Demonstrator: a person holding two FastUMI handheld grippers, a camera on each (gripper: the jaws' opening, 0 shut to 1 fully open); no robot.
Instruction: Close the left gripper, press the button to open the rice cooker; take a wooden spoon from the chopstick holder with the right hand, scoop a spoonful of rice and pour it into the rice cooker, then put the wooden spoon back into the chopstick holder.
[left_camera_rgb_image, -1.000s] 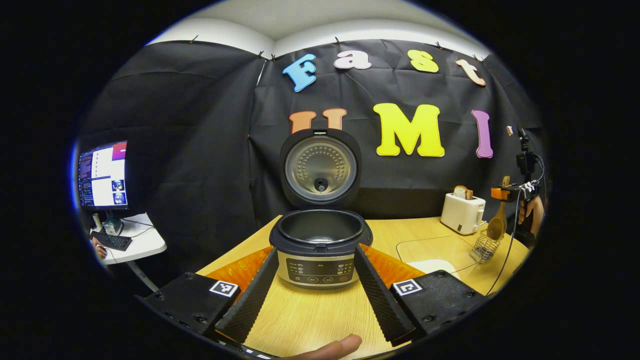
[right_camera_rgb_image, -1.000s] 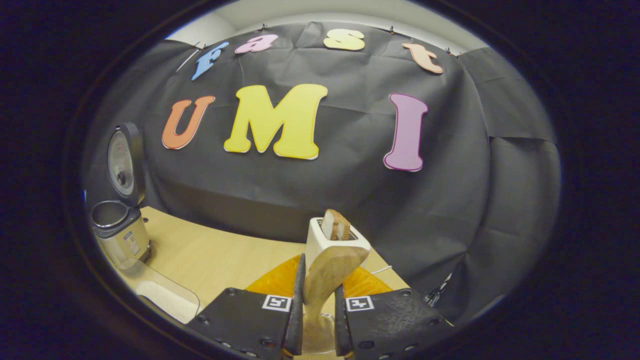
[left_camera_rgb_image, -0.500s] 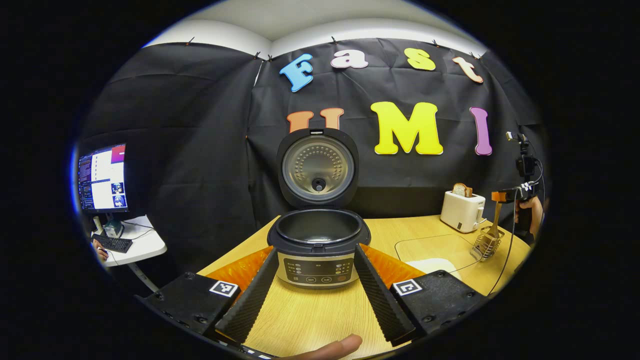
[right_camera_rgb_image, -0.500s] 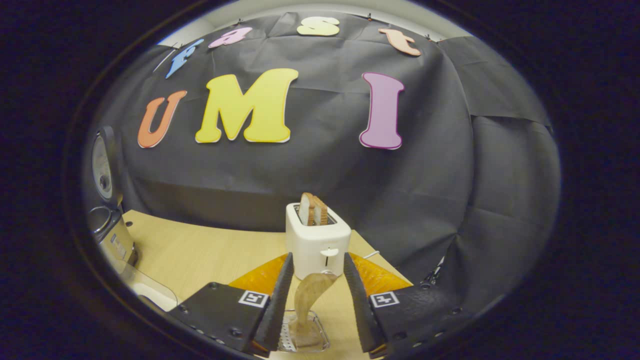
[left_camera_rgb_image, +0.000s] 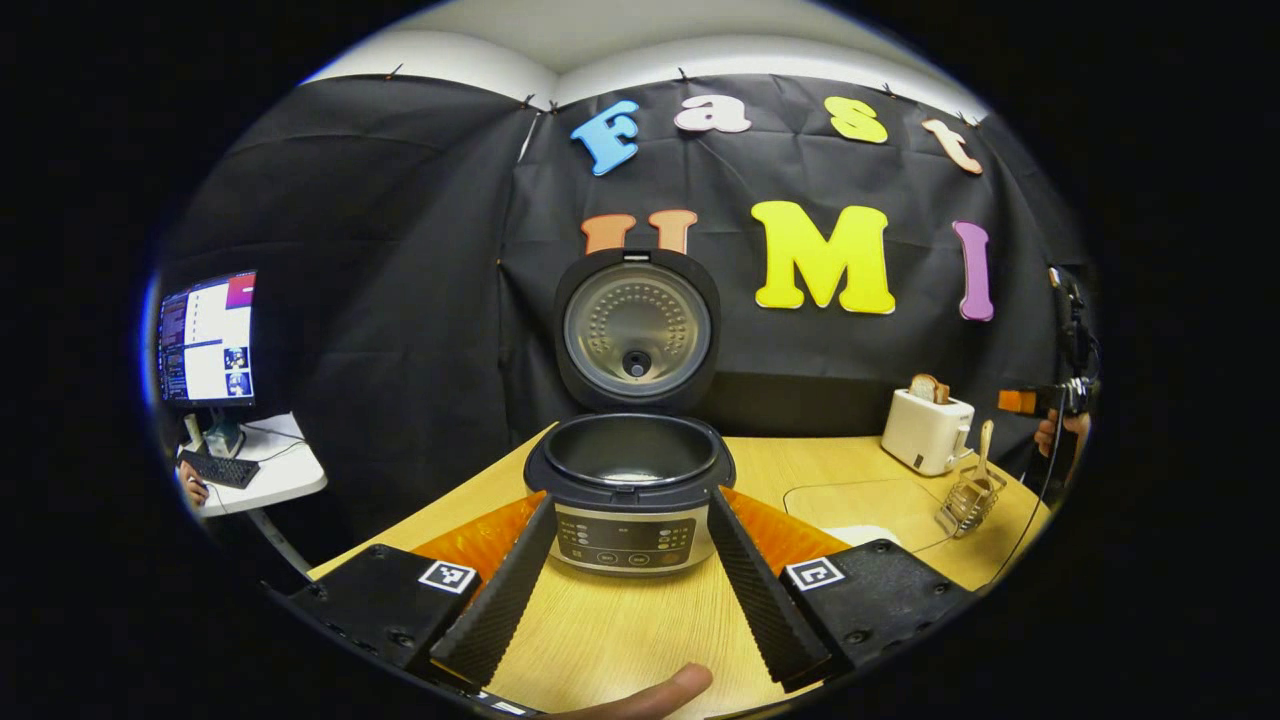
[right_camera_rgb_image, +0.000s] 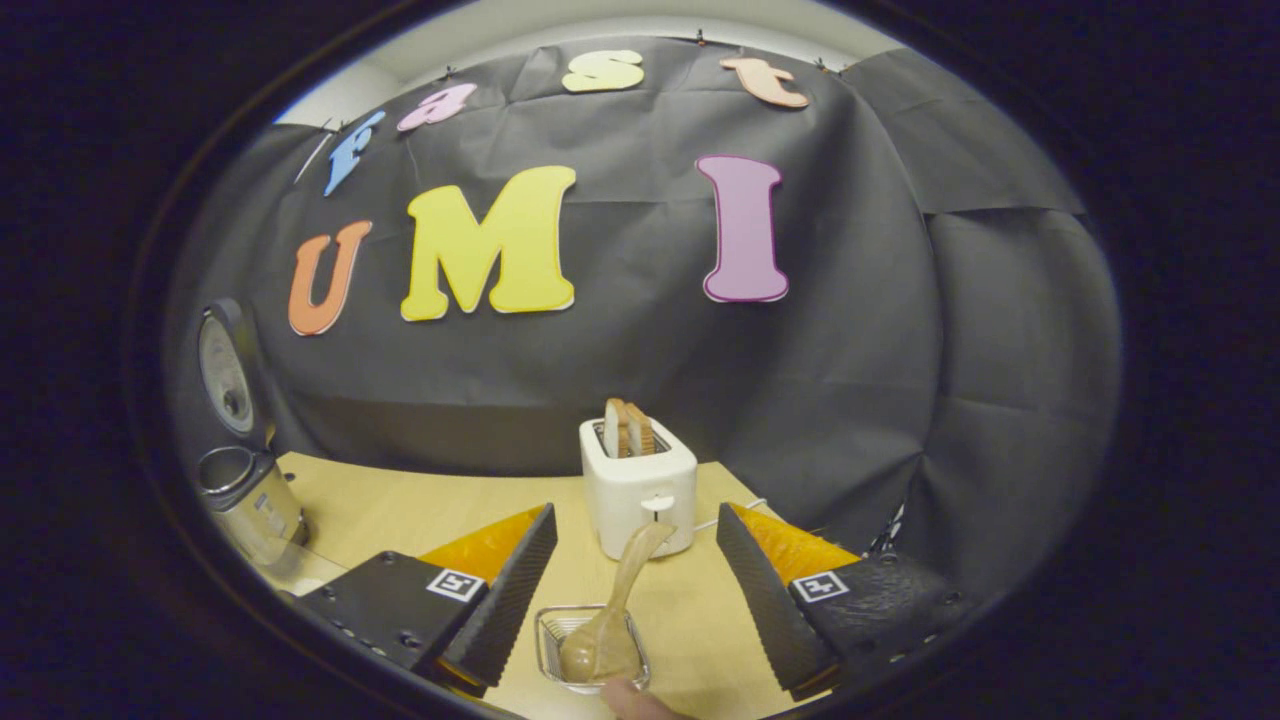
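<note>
The rice cooker (left_camera_rgb_image: 628, 500) stands open, its lid (left_camera_rgb_image: 637, 328) upright and the pot dark inside. My left gripper (left_camera_rgb_image: 630, 508) is open, one finger on each side of the cooker's front panel without touching it. The wooden spoon (right_camera_rgb_image: 612, 622) stands bowl-down in the wire chopstick holder (right_camera_rgb_image: 556, 655), its handle leaning up to the right. My right gripper (right_camera_rgb_image: 635, 520) is open just behind and above the spoon, apart from it. The left gripper view has the spoon (left_camera_rgb_image: 985, 447) in the holder (left_camera_rgb_image: 966, 500) at far right, with the right gripper (left_camera_rgb_image: 1028, 402) above it.
A white toaster (right_camera_rgb_image: 638, 482) with bread stands right behind the holder. A clear container (left_camera_rgb_image: 872, 498) with white rice lies between cooker and holder. The open cooker (right_camera_rgb_image: 246, 490) sits far left in the right gripper view. A monitor (left_camera_rgb_image: 205, 340) stands off the table's left.
My right gripper has opened and let go of the wooden spoon, which now rests in the chopstick holder, and has drawn back from it. The left gripper has barely moved.
</note>
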